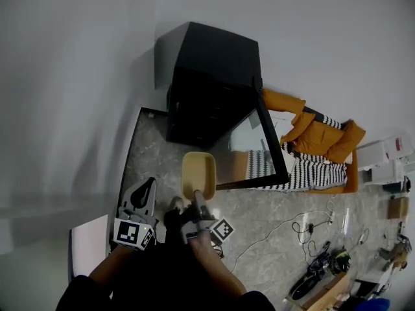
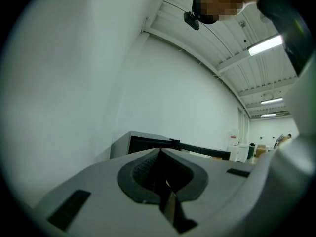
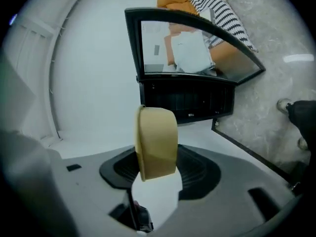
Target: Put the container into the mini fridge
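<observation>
Before the open mini fridge (image 1: 211, 67), level right tool (image 1: 196, 197) tight on tan container (image 1: 198, 172); left tool (image 1: 150, 185) closed alongside.

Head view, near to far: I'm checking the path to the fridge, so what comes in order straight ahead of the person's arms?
right hand-held gripper → tan container clamped in its jaws → mini fridge with its door open → wall

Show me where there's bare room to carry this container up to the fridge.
Bare floor runs from the container to the mini fridge, between the white wall on the left and the open door on the right. Beyond the door it is crowded: orange jacket, striped cloth, cables.
</observation>
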### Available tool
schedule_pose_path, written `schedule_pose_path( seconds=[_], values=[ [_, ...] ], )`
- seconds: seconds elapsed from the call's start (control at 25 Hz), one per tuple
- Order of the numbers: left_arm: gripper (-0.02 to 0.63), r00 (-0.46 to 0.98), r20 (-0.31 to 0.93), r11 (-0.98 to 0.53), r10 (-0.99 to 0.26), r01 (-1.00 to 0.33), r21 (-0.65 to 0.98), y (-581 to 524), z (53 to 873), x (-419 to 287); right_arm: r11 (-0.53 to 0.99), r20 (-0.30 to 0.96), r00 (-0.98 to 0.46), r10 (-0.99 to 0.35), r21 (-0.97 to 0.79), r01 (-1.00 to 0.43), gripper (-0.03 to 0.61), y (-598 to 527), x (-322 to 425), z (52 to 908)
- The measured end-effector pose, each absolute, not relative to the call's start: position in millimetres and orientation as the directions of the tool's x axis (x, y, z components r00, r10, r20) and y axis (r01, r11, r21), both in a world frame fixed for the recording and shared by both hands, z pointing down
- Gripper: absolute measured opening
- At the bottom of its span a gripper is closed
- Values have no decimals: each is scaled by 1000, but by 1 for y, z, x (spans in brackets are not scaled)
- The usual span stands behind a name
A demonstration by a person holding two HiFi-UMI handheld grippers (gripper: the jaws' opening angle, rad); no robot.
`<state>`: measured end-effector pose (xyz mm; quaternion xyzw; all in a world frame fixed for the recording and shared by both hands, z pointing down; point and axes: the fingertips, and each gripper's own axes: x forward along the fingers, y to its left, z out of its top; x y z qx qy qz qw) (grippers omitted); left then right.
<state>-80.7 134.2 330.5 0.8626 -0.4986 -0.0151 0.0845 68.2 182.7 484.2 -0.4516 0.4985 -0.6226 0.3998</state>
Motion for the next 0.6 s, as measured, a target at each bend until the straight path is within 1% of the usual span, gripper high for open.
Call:
schedule_pose_path(
  seconds=[0.28,0.6],
  values=[
    [5,455,75,-441,-887,-885,151,79,332,-46,-211,187,-338,-922,-977,36,204,127,93,500],
    [5,416,82,-402,-906,-904,145,52,330,-28,-224,190,-371,-909,-973,50,204,85,108,508]
  ],
)
